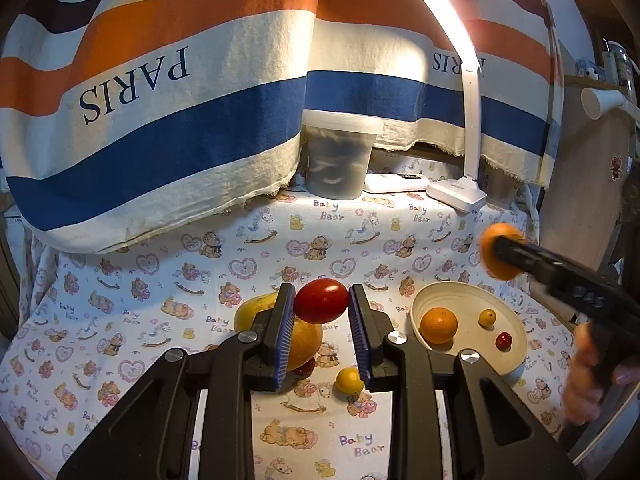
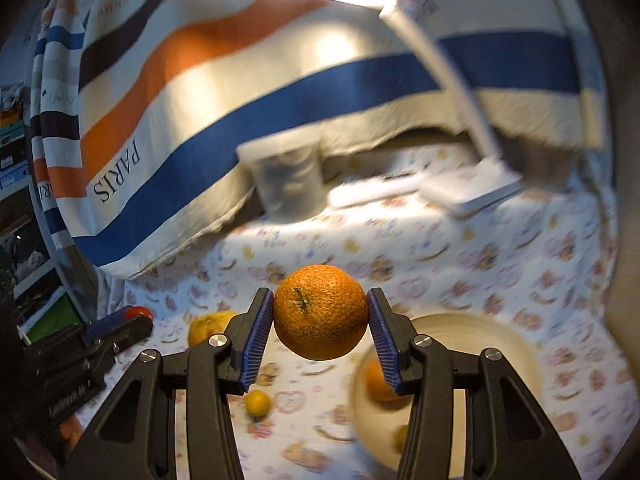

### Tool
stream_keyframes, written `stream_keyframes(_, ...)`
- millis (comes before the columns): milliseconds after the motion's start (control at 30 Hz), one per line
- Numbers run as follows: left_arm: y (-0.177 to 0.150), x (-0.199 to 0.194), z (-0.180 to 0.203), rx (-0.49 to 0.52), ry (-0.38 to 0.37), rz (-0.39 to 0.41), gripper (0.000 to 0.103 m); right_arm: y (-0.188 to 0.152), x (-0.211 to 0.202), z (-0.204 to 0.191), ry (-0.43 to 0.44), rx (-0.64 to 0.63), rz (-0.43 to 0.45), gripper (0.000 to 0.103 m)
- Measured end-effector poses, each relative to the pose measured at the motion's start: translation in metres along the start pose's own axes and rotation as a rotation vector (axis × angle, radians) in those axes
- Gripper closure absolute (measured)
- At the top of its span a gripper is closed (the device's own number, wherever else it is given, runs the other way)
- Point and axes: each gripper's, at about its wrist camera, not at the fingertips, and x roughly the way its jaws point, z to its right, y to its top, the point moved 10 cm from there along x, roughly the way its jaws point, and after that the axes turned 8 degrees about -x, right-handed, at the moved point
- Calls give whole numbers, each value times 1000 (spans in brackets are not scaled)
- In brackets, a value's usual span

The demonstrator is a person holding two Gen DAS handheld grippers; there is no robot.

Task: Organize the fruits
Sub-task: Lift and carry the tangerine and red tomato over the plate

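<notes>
- Far left on the cloth (image 1: 120, 360): yellow fruit (image 1: 252, 312) w/ a mango (image 1: 308, 340) in front, both loose, not yet sorted.
- Left gripper (image 1: 321, 304) clamps a red tomato (image 1: 321, 301) near its blue pad tips, held above the cloth; smooth skin could slide out if grip eases.
- Small yellow fruit (image 1: 349, 380) lies under the jaws; a dropped tomato may knock it rolling.
- Bowl (image 1: 516, 344) at right holds an orange, 2 small fruits.
- Right gripper (image 2: 321, 314) grips another orange (image 2: 321, 312) above the bowl's left edge; view blurred, probably moving fast. A high release could bounce it out or bruise what's inside.
</notes>
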Motion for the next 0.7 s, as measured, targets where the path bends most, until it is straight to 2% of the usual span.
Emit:
stream_keyframes(200, -8, 6, 12, 48, -5, -12, 77, -18, -21, 53, -66, -20, -22, 53)
stream_keyframes(267, -14, 10, 22, 52, -39, -43, 77, -28, -20, 72, -95, -6, -37, 53)
stream_keyframes(367, -26, 19, 43, 59, -107, -112, 77, -42, -17, 95, -87, 57, -62, 53)
stream_keyframes(433, -34, 23, 58, 84, -133, -141, 77, -50, -10, 105, -101, 62, -117, 53)
stream_keyframes(500, -42, 30, 73, 124, -137, -175, 77, -57, -4, 114, -130, 75, -173, 53)
stream_keyframes(567, -47, 38, 87, 151, -133, -203, 77, -65, 0, 120, -100, 108, -206, 53)
stream_keyframes(700, -53, 58, 112, 138, -157, -279, 77, -74, 3, 132, -105, 143, -246, 53)
